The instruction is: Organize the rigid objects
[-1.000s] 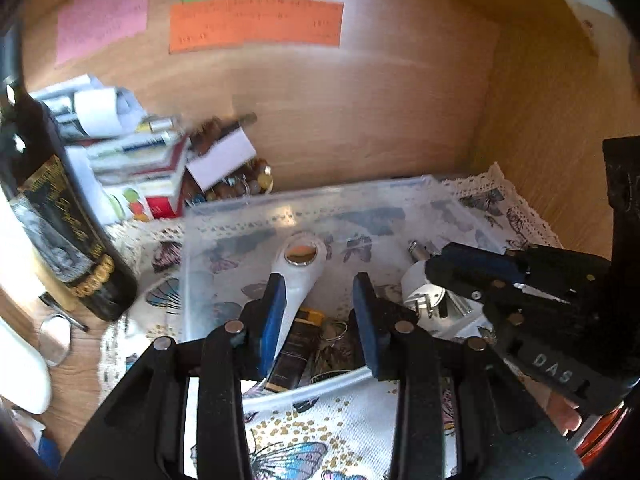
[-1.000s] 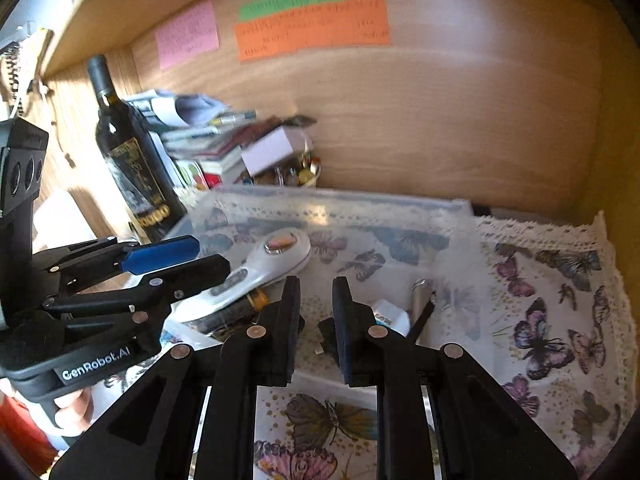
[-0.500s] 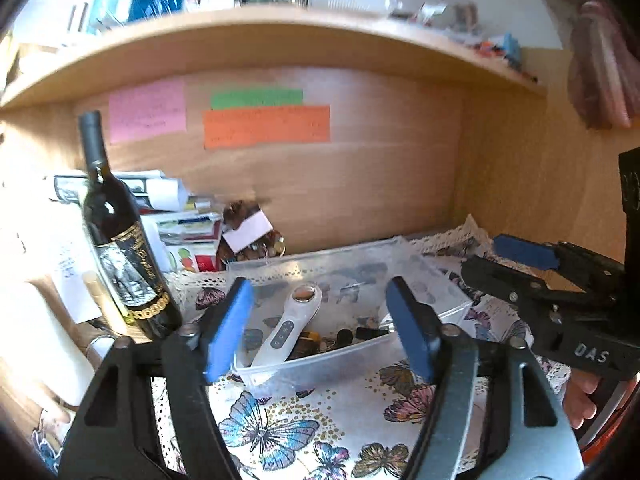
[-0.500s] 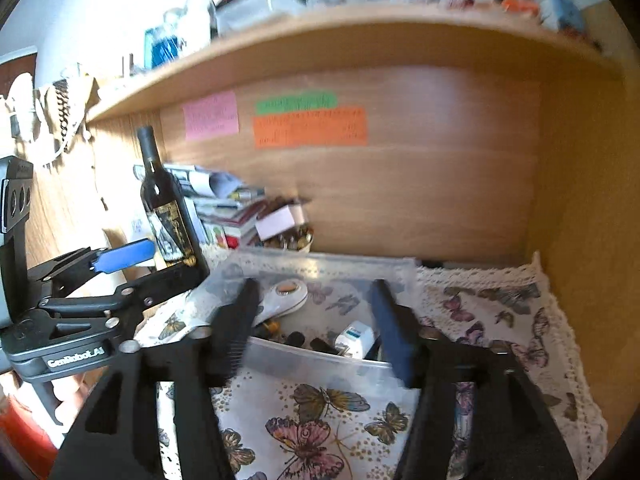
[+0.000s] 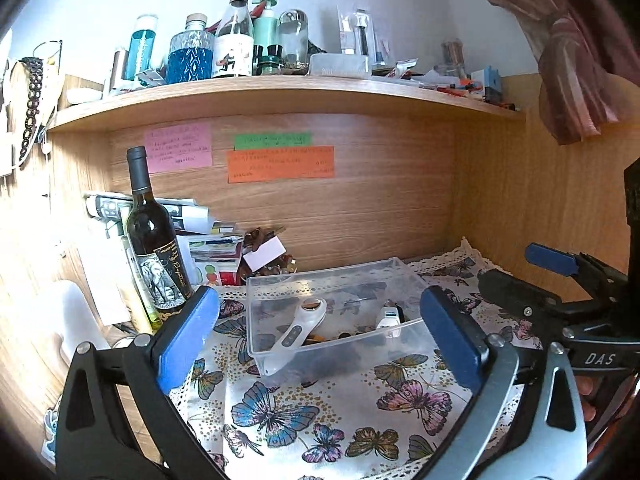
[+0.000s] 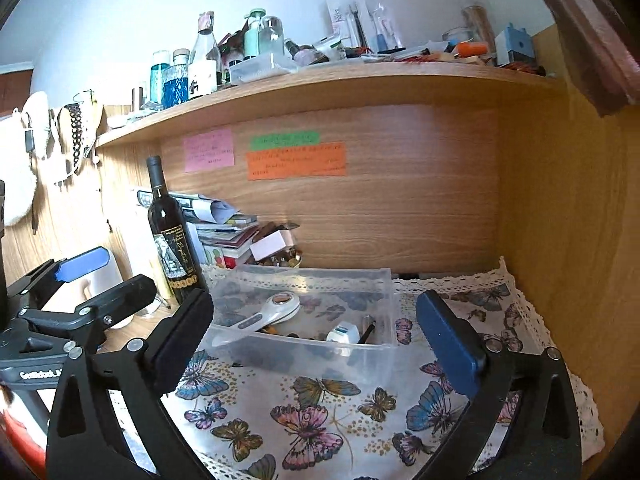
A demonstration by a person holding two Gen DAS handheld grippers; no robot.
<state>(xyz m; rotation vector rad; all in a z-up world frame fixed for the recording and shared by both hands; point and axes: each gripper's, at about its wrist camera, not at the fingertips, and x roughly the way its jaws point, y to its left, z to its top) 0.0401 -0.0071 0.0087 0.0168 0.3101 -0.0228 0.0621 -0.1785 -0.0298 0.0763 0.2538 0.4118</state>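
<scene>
Left wrist view: left hand-held gripper [image 5: 320,336] released, jaws spread wide, nothing between them. Clear plastic bin [image 5: 400,344] sits on the butterfly cloth [image 5: 320,412] near the back edge of the worktop. Inside it: white thermometer [image 5: 298,330] leaning against the bin's left wall, white plug adapter [image 5: 389,317] toward its right, small dark items between them. Wine bottle [image 5: 154,248] upright near the back left corner. Right hand-held gripper [image 5: 524,276] at the right edge, jaws parted.

Right wrist view: right hand-held gripper [image 6: 320,332] released, empty, short of the bin [image 6: 304,356]. Thermometer [image 6: 264,318] and adapter [image 6: 343,334] lie inside.
</scene>
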